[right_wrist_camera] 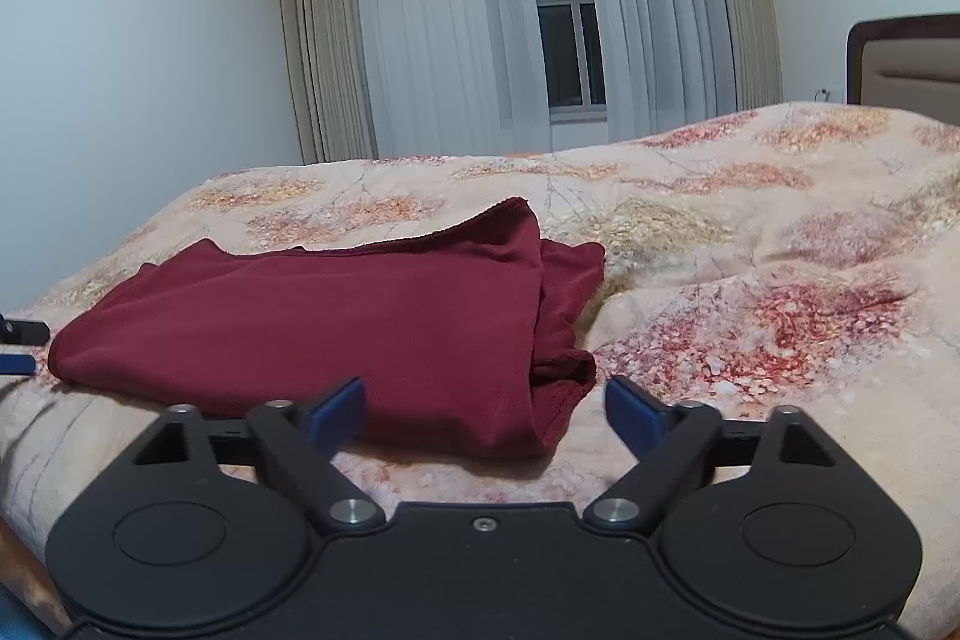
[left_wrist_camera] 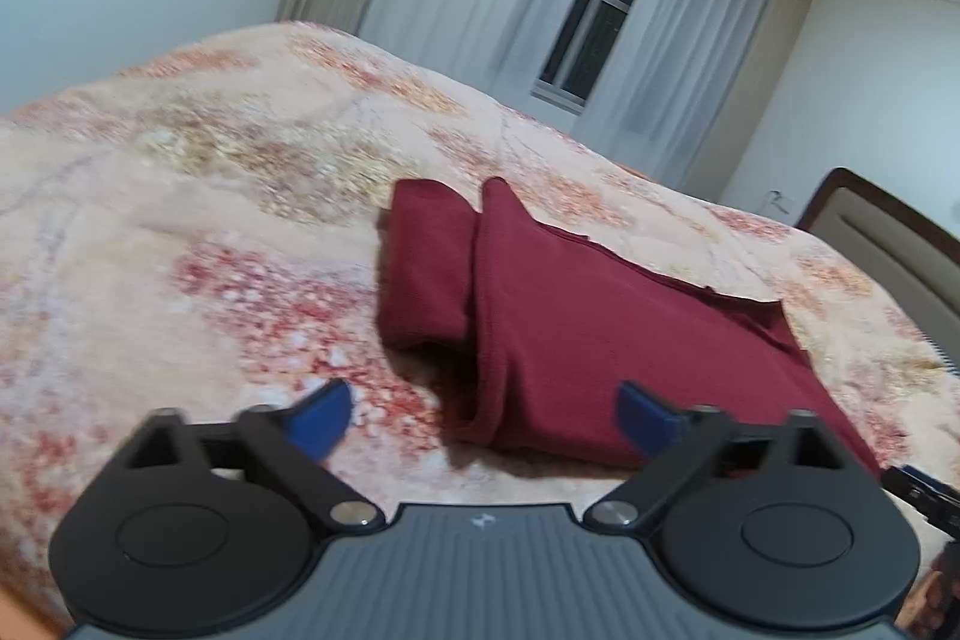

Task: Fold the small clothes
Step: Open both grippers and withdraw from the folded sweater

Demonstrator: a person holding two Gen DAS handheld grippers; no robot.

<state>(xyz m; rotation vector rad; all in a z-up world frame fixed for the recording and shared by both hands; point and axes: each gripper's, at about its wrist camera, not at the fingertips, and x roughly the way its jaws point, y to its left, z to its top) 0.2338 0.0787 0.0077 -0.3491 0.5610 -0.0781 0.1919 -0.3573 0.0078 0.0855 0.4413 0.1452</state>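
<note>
Dark red garment [left_wrist_camera: 576,334] lies folded on the bed, on a floral blanket [left_wrist_camera: 198,196] in peach w/ red and orange leaf clusters. Fabric looks soft, knit-like, matte, no print visible; exact garment type can't tell. Top layer is one broad flat panel, mostly smooth. In left wrist view a thin hemmed edge runs along its far side, and a narrower part (poss. a sleeve or folded-under layer) sticks out past the panel toward the far left, rounded at the end. In right wrist view the same garment [right_wrist_camera: 336,322] shows the top layer's far corner peaked up, w/ bunched layers stacked under its right edge, a bit lumpy there; near edge is a rolled fold w/ shadow beneath. Left gripper [left_wrist_camera: 486,418]: blue fingers [left_wrist_camera: 321,415] spread wide, gripping nothing; the garment's near corner sits in the gap betw. them, pads clear of it. Right gripper [right_wrist_camera: 483,409]: also spread wide, empty, garment's near right corner just ahead betw. the fingers, no contact seen. Behind the bed: sheer curtains [right_wrist_camera: 456,16] parted over a dark window [right_wrist_camera: 564,16]; padded headboard [right_wrist_camera: 906,58] at right (far edge).
</note>
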